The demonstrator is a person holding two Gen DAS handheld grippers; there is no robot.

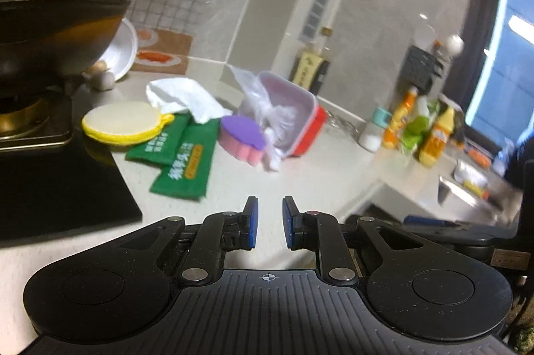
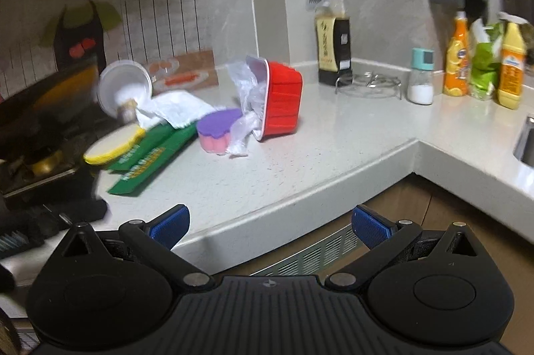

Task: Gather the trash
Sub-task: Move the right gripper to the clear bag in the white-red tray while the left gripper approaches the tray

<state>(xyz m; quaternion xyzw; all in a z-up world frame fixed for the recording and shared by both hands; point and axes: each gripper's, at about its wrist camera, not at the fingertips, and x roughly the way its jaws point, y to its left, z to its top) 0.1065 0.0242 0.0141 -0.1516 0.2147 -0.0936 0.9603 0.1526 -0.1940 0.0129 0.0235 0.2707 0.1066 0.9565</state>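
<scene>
Okay, both views are motion-blurred, so the print on your two green packets (image 2: 147, 161) can't be read, and the wok (image 1: 50, 31) is cut off at the left edge of the left view. Your left gripper (image 1: 270, 221) hangs over the countertop (image 2: 333, 134) with its blue pads a narrow gap apart, holding nothing. Your right gripper (image 2: 270, 226) sits off the counter edge, spread wide, also empty. The trash pile lies on the counter ahead, beside the stove: one tipped red container (image 2: 283, 98) on its side with one clear plastic bag (image 2: 245, 108) spilling from it, one purple-and-pink sponge (image 2: 217, 129) touching the bag, one crumpled white paper (image 2: 177, 109), and one round yellow-rimmed pad (image 2: 111, 144) overlapping the green packets. One white bowl (image 2: 123, 84) leans tilted behind the paper; what's under it is too blurred to tell. Well apart, by the wall: one dark sauce bottle (image 2: 332, 48), one wire trivet (image 2: 368, 84), one shaker (image 2: 421, 78), two orange-yellow bottles (image 2: 459, 54) with one green bag (image 2: 484, 64) between them. The sink (image 2: 527, 138) is cropped at the right.
</scene>
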